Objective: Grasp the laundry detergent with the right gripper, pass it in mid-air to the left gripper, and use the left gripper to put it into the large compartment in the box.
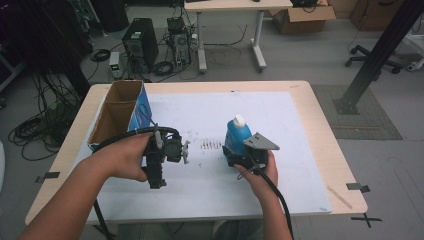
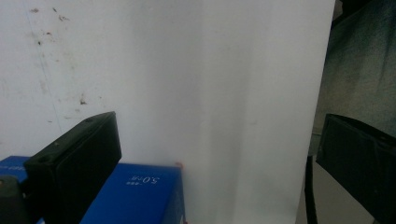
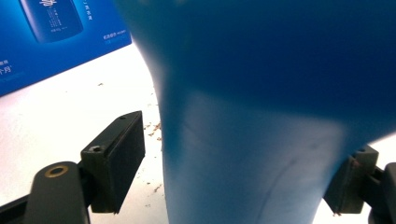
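— Where does everything sit relative to the bottle (image 1: pixel 238 133)?

— The bottle stands upright on the sheet (image 1: pixel 280 150) covering the table (image 1: pixel 320 120). The open box (image 1: pixel 120 112) lies well to its left, near the sheet's left edge. The left gripper (image 1: pixel 186 152) is between box and bottle. The right gripper (image 1: pixel 239 159) is at the bottle's near side, jaws either side of its base.

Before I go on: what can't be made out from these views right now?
- Blue bottle: base hidden by right hand-held gripper, high view; label blurred, right gripper view.
- Jaw contact on bottle: left gap visible, right side unclear.
- Cardboard box contents: hidden by its walls.
- Left hand-held gripper: too small in high view.
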Demonstrator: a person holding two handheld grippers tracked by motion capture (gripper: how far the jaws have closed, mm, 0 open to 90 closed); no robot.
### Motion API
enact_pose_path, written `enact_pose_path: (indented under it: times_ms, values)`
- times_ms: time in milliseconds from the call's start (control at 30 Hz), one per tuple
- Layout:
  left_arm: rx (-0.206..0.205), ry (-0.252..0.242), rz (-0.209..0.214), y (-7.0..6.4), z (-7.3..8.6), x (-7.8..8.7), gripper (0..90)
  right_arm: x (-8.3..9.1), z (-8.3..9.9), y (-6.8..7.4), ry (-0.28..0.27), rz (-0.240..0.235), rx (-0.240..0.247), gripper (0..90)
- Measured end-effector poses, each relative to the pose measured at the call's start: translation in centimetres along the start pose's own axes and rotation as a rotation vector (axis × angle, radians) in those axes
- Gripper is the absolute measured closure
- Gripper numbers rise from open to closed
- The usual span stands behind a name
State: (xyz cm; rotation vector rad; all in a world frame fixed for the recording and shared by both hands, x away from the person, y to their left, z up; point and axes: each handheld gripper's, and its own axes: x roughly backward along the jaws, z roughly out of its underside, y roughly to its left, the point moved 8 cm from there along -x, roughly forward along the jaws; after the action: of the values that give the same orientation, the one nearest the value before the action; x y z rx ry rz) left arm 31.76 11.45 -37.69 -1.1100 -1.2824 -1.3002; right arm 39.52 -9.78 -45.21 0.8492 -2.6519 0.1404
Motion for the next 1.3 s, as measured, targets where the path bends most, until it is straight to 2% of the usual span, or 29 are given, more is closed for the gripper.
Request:
enact_pose_path:
  times_ms: [167,700,867,933,1133,1300]
  values:
    - [-0.009,-0.001,-0.001,-0.03,-0.36,0.03,0.2,0.04,-0.02,-0.13,-0.004,0.005,0.007,25.3]
    - [-0.008,0.006,-0.002,0.05,-0.43,0.01,0.2,-0.19,0.22,0.13,0.005,-0.006,0.010,32.3]
    - [-0.006,0.011,-0.002,0.16,-0.24,-0.02,0.2,-0.20,0.26,0.02,0.004,0.008,0.017,37.6]
    - [-0.003,0.018,-0.002,0.20,-0.22,-0.11,0.2,-0.10,0.31,-0.19,0.003,0.023,0.027,43.0]
    - [-0.007,0.023,-0.004,0.47,-0.51,-0.23,0.2,-0.13,0.21,-0.29,0.012,0.008,0.014,44.8]
    - [-0.012,0.023,-0.003,0.52,-0.62,-0.18,0.2,-0.15,0.10,-0.36,0.022,-0.009,0.028,45.7]
